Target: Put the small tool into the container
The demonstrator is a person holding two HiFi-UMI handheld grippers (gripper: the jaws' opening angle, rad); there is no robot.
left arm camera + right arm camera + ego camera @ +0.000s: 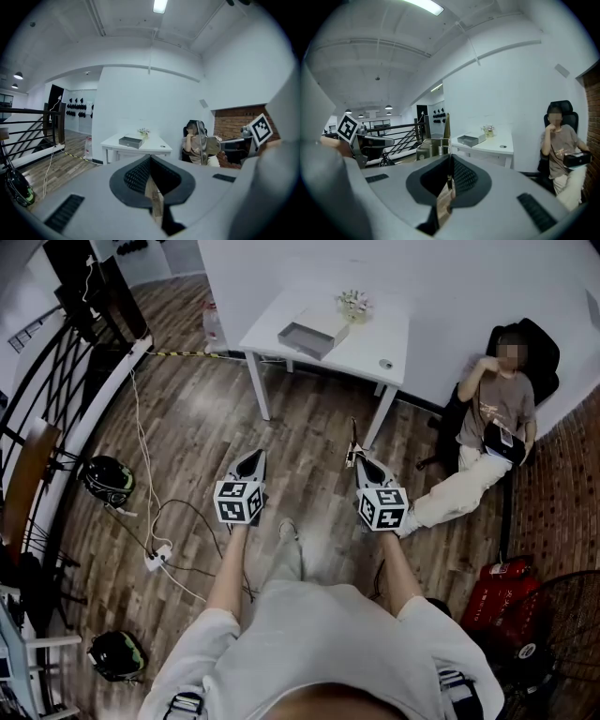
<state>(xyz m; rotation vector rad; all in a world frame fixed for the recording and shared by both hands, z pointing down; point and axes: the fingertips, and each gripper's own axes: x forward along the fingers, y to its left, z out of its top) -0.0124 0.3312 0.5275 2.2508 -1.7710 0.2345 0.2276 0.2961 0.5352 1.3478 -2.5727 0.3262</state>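
Slim upright tool (353, 441); shallow grey container (313, 337) well apart

The floor (187, 418) was of wood planks with a dull sheen. The surface (380, 338) looked white, smooth and matt. The container (312, 337) and the tool (208, 144) looked like grey metal. The fingers (133, 176) were dark, matt and finely ribbed.

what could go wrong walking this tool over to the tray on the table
1. The tool sticks up from the shut right hand-held gripper, apparently pinched by its lower end. It could slip or twist before reaching the tray on the table.
2. Cables and a power strip lie loose at the left, so a foot could catch them.
3. The seated person's legs stretch out near the table's right side, close to the tool's likely path.
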